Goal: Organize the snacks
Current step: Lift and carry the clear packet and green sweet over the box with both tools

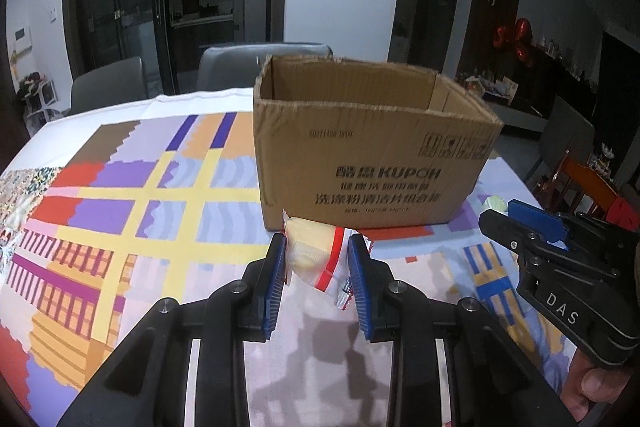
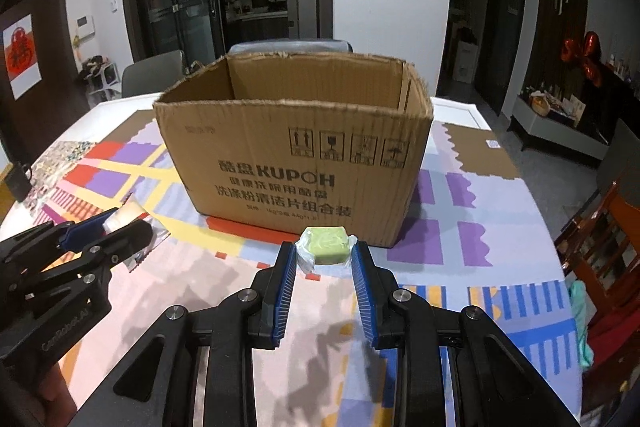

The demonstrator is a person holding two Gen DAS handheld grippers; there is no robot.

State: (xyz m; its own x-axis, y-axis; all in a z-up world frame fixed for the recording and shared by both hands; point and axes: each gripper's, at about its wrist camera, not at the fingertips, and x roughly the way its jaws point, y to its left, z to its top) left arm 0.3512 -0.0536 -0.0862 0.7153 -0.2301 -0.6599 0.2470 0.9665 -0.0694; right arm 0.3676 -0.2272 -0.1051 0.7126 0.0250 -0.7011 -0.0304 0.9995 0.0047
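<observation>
The cardboard box [image 2: 292, 155] stands on the tablecloth [image 2: 460, 267], chairs [image 2: 154, 73] behind it.

right gripper [image 2: 324, 253] clamping green snack [image 2: 327, 245], cardboard box [image 2: 292, 147] behind

Black grippers [image 1: 318, 247], blue ribbed pads [image 2: 286, 291]

Your two wrist cameras both look forward and down along their fingers, close over the table [image 1: 132, 195], sharing the cardboard box [image 2: 296, 147] ahead; each sees the other gripper.
</observation>
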